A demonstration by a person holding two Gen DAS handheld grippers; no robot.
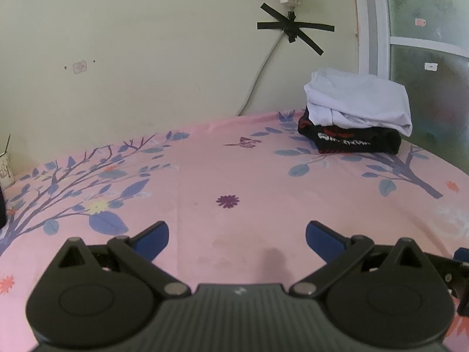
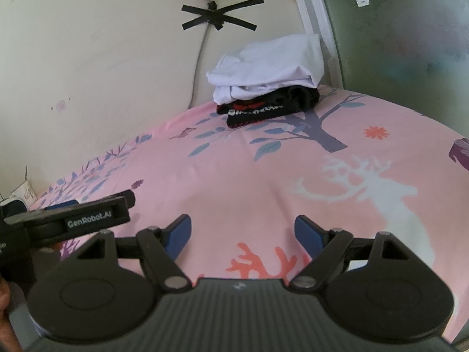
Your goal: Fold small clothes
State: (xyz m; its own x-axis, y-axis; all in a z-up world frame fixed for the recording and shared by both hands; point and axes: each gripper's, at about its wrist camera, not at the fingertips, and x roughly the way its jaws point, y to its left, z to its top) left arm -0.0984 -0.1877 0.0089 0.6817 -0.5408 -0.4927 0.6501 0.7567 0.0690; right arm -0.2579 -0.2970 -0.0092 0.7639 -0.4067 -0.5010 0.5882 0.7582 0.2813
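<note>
1. Nearest the cameras, the left gripper (image 1: 237,236) and right gripper (image 2: 243,234) hover over the pink bed sheet (image 1: 234,176), jaws wide apart, holding nothing.
2. Far back by the wall, a folded white garment (image 1: 357,99) lies stacked on a folded black garment (image 1: 351,142).

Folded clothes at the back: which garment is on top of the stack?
The white garment is on top. It rests on the black garment with red and white print, which lies directly on the pink bedsheet by the wall.
</note>
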